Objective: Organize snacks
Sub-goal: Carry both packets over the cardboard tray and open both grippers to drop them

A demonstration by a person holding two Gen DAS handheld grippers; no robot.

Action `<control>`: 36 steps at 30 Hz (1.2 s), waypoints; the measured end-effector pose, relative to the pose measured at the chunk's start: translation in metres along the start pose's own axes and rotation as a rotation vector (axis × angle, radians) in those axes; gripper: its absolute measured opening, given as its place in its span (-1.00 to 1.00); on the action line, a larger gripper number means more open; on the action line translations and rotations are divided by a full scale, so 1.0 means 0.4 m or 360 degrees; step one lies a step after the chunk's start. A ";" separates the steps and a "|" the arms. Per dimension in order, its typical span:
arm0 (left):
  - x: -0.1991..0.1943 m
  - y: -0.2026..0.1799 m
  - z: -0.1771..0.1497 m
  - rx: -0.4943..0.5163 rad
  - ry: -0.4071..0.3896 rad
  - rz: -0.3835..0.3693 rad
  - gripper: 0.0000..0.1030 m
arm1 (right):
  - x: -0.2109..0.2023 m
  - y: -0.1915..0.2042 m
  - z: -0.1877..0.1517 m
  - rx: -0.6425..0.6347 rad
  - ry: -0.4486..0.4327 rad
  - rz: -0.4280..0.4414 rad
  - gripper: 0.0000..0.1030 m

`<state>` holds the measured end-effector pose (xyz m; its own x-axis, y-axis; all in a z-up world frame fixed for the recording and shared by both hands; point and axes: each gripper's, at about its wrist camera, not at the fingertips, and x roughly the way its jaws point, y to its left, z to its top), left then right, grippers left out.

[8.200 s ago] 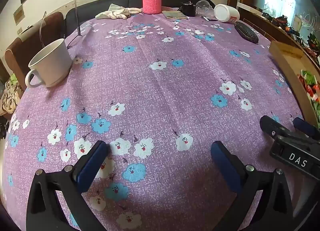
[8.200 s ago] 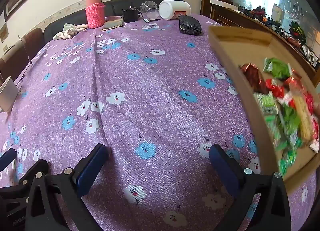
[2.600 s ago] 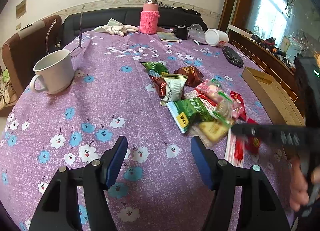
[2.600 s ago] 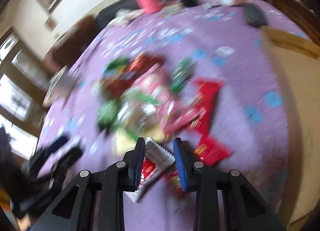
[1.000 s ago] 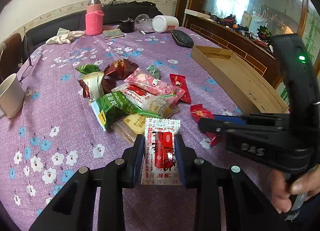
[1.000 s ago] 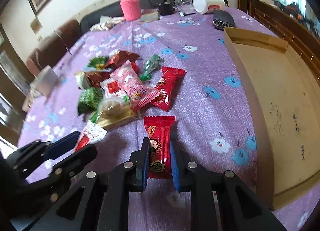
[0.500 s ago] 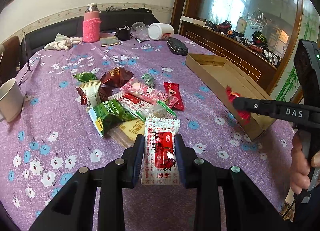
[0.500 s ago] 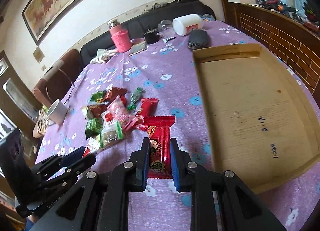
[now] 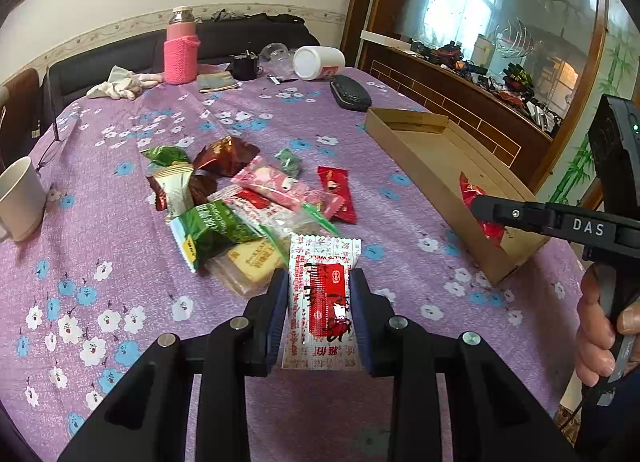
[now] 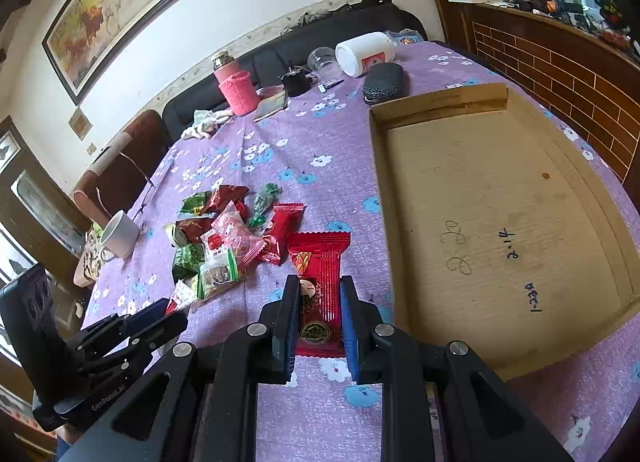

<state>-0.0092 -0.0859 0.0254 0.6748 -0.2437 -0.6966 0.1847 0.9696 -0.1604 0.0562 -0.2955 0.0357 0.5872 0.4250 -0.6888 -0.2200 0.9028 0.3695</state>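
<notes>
Left gripper (image 9: 319, 294) clamped on white packet (image 9: 323, 294): white wrapper, red panel, red lettering, crimped top edge, held above tablecloth on near side of snack pile (image 9: 240, 198). Right gripper (image 10: 319, 304) pinched on red packet (image 10: 319, 282): glossy red, cartoon face, round gold seal, held up just left of cardboard tray (image 10: 500, 198).

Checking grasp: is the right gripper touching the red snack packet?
Touching. The right wrist view shows the right gripper with both jaws pressed against the red snack packet.
</notes>
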 end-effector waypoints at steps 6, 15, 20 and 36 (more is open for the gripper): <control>0.002 -0.046 0.024 0.0029 0.0022 -0.0031 -0.42 | -0.025 -0.040 0.007 0.0056 -0.0039 0.0026 -0.61; 0.055 -0.149 0.119 0.0087 0.0063 -0.0107 -0.42 | -0.042 -0.148 0.057 0.0218 -0.0062 0.0065 -0.61; 0.125 -0.237 0.206 0.0120 0.0082 -0.0163 -0.42 | -0.028 -0.216 0.130 0.0289 -0.0087 0.0006 -0.61; 0.440 -0.408 0.319 0.0126 0.0315 -0.0174 -0.42 | 0.089 -0.430 0.249 0.0542 -0.0019 -0.0253 -0.62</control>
<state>0.1704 -0.2894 0.0182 0.4959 -0.3307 -0.8030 0.3096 0.9312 -0.1923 0.1926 -0.4421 0.0098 0.6026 0.2787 -0.7478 0.1450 0.8832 0.4460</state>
